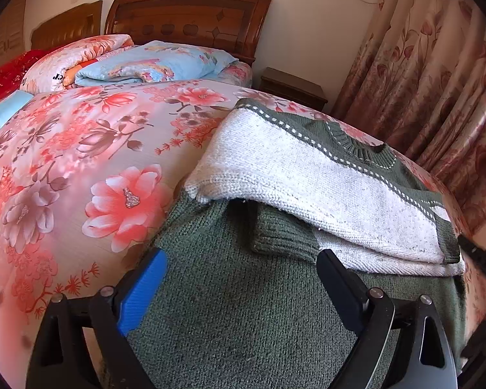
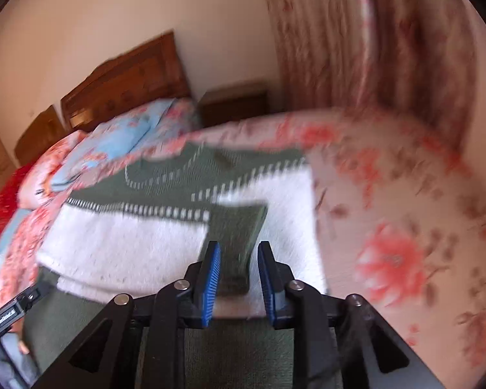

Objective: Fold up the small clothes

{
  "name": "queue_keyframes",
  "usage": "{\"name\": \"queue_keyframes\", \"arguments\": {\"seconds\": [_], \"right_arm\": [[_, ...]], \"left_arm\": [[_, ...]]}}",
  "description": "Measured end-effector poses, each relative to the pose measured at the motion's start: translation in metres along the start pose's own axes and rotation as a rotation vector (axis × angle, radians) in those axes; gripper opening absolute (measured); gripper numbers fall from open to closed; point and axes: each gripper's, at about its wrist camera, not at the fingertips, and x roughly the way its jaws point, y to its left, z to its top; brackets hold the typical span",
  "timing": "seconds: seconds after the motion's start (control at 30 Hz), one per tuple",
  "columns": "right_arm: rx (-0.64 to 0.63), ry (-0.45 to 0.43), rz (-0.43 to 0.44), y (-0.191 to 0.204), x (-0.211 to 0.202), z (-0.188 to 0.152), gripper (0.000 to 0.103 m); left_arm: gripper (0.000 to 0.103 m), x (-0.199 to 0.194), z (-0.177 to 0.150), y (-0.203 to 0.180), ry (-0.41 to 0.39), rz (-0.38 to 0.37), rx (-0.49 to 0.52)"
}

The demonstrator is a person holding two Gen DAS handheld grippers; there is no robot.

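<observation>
- On the floral pink bedspread (image 1: 81, 168), my green-and-white knitted sweater (image 1: 275, 308) lies toward the bed's right edge, near the flowered curtain (image 1: 431, 74).
- Far left, clear of the work: folded blue-and-pink quilts (image 1: 139, 64) against the wooden headboard (image 1: 188, 16).
- My left gripper (image 1: 239, 272) hovers low over the sweater's green lower body, jaws wide apart, holding nothing.
- Both white sleeves look folded across the chest, cuffs overlapping; I judge the sleeve step done.
- My right gripper (image 2: 239, 265) sits over the green ribbed cuff (image 2: 239, 236), jaws part-open either side, no clamp visible; view blurred.
- Left, I judge: fold hem up toward collar.
</observation>
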Motion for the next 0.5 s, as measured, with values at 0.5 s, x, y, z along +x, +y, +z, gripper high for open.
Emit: {"name": "queue_keyframes", "arguments": {"seconds": [0.5], "right_arm": [[-0.233, 0.082, 0.037, 0.031, 0.024, -0.017, 0.032]], "left_arm": [[0.103, -0.037, 0.003, 0.010, -0.177, -0.089, -0.049]]}}
